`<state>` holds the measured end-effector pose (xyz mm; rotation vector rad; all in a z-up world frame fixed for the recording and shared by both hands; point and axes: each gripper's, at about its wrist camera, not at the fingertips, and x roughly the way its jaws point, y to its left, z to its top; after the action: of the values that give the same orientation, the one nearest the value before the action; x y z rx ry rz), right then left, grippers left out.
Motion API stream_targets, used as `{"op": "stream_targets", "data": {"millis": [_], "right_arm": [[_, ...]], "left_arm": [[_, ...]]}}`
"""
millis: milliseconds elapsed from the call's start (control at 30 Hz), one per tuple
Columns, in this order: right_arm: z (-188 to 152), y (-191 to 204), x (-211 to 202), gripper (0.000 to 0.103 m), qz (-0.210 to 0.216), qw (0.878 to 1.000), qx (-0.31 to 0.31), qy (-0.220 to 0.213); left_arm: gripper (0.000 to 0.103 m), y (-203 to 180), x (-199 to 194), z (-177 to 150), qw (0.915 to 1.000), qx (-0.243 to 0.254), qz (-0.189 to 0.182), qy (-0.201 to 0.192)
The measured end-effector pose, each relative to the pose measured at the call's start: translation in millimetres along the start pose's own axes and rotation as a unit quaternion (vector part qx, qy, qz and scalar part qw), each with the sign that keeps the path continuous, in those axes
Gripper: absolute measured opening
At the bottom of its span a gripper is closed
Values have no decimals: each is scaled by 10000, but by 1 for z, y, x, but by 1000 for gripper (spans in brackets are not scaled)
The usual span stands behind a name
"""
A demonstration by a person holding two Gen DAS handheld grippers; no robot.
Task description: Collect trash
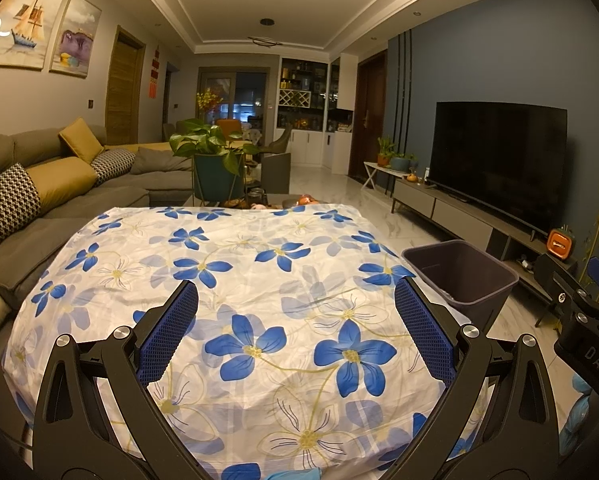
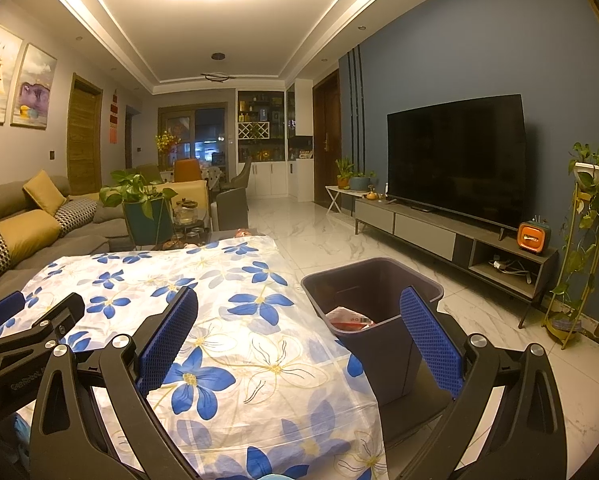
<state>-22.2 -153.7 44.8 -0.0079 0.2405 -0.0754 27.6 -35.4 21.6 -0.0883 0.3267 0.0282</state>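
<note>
Both wide open, left hand-held gripper (image 1: 295, 304), right hand-held gripper (image 2: 299, 312), empty.

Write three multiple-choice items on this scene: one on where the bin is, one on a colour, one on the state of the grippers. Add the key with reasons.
1. The bin stands
A. on the sofa
B. on the floor by the table's right edge
C. under the TV

2. The flowers on the tablecloth are
A. red
B. green
C. blue

3. The left gripper and right gripper are
A. both open, empty
B. both shut
C. holding trash

Key: B, the bin sits beside the table; C, blue petals show; A, the fingers are spread with nothing between them.
</note>
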Motion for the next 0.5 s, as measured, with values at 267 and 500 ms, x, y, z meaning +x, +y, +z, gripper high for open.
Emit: {"op": "stream_targets", "data": {"millis": [267, 500], "right_arm": [[0, 0, 0, 97, -2, 10000, 9, 0], [0, -1, 0, 97, -3, 10000, 18, 3]], "left_arm": [[97, 0, -1, -1, 10000, 11, 18, 4], [84, -3, -4, -3, 9995, 311, 31, -8]]}}
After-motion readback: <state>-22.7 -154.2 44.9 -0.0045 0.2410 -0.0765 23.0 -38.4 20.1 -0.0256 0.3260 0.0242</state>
